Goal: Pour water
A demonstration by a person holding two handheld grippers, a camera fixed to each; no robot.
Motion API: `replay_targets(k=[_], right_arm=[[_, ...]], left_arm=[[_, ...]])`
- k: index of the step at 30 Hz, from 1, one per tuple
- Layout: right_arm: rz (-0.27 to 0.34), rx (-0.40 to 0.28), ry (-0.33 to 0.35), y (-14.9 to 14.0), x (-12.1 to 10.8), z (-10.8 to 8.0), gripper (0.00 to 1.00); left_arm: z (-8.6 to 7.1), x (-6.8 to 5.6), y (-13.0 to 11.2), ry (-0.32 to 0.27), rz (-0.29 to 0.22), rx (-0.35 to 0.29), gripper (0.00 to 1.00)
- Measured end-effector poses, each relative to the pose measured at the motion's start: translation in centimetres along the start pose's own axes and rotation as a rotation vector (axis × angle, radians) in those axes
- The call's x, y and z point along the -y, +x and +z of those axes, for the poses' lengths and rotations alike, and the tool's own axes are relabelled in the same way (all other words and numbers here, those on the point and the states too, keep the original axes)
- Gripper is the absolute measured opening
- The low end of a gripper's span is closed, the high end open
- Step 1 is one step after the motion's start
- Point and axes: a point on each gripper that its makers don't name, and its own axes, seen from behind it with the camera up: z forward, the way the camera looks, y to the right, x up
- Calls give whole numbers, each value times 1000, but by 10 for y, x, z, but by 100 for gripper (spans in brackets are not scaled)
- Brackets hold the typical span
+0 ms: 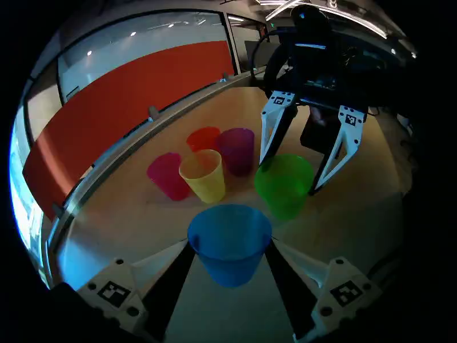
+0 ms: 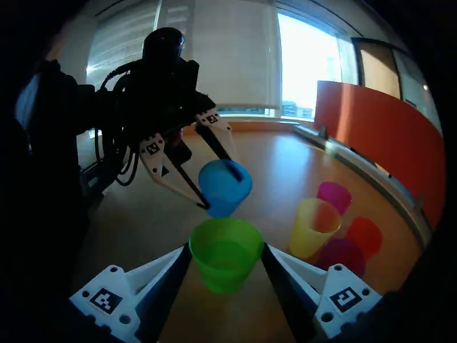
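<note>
blue cup [image 1: 229, 254] gripped in left tongs [image 1: 229, 243] | green cup [image 2: 225, 257] contents unclear

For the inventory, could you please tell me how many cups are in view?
6: blue cup in the left gripper, green cup in the right gripper; yellow cup, pink cup, red cup and purple cup clustered on the table.

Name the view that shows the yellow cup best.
The left gripper view: the yellow cup stands whole near the middle. The right gripper view has the cup off to the right, its base partly behind the purple cup.
</note>
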Motion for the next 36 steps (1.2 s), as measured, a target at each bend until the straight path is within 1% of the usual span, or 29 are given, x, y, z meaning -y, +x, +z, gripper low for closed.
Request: replay_targets(k=[15, 21, 36], right_arm=[[4, 23, -5, -11, -1, 0, 90], [16, 21, -7, -14, -3, -1, 90], [21, 31, -15, -17, -2, -5, 90]], left_arm=[[6, -3, -9, -8, -4, 15, 85], [7, -6, -14, -11, -12, 19, 85], [6, -10, -26, -13, -35, 23, 85]])
